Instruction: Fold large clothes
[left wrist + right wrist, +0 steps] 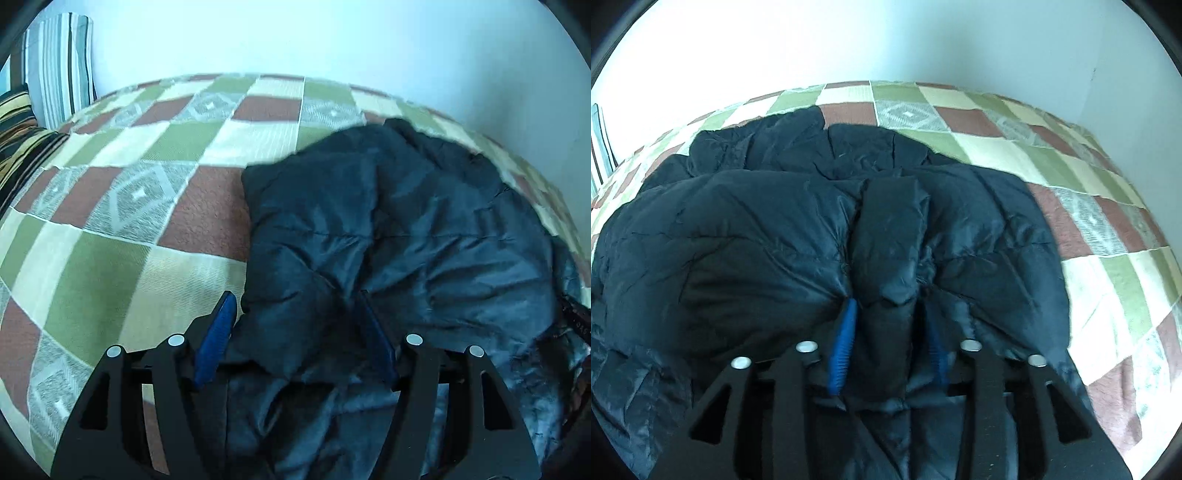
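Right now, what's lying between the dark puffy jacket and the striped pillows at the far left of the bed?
Only bare checkered bedspread lies between the jacket and the striped pillows; the left wrist view shows it.

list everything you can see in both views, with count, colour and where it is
puffer jacket: one, dark navy, bunched on the bed, held at its near edge by both grippers
bedspread: one, checked green, cream, rust and grey, covers the bed under the jacket
striped pillow: one, grey, white and dark stripes, upright at the far left by the wall
second pillow: one, black and tan stripes, left edge in front of the striped one
wall: white, behind the bed
left gripper: black with blue pads, jaws wide, fabric between them
right gripper: black with blue pads, jaws closed on a jacket fold
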